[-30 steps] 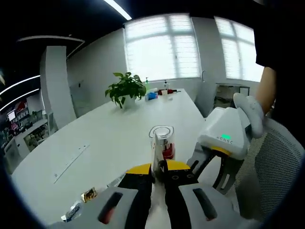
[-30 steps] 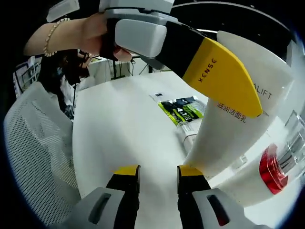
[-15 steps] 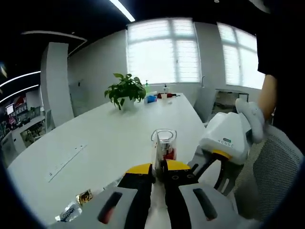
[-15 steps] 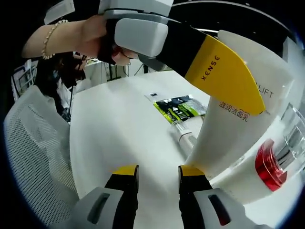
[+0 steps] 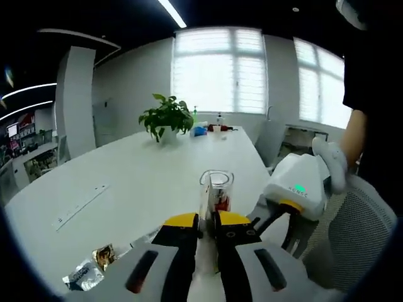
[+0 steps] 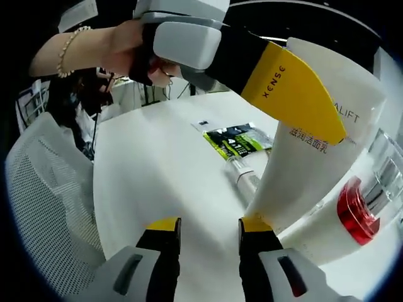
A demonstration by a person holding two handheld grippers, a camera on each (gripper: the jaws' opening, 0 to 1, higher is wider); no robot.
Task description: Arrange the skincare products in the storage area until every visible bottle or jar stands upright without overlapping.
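Note:
A white cleanser tube (image 6: 315, 170) stands cap-down on the white table (image 6: 164, 163) with its flat crimped end up. My left gripper (image 6: 296, 94) comes in from above and is shut on that flat end. In the left gripper view its yellow tips (image 5: 203, 220) are pressed close together. Just behind the tube stands a clear bottle (image 5: 216, 189) with a silver top and a red part (image 6: 356, 211). A small clear bottle (image 6: 242, 176) lies on its side by the tube's foot. My right gripper (image 6: 210, 226) is open low over the table, just in front of the tube, holding nothing.
A green sachet (image 6: 238, 141) lies flat beyond the lying bottle. Small sachets (image 5: 104, 255) sit near the table's edge. A potted plant (image 5: 167, 116) and small items stand at the far end. A mesh chair (image 6: 44, 189) is beside the table. A person's hand (image 6: 126, 44) holds the left gripper.
Both views have drifted slightly. The left gripper stays clamped on the tube and the right gripper stays open; no object has visibly moved.

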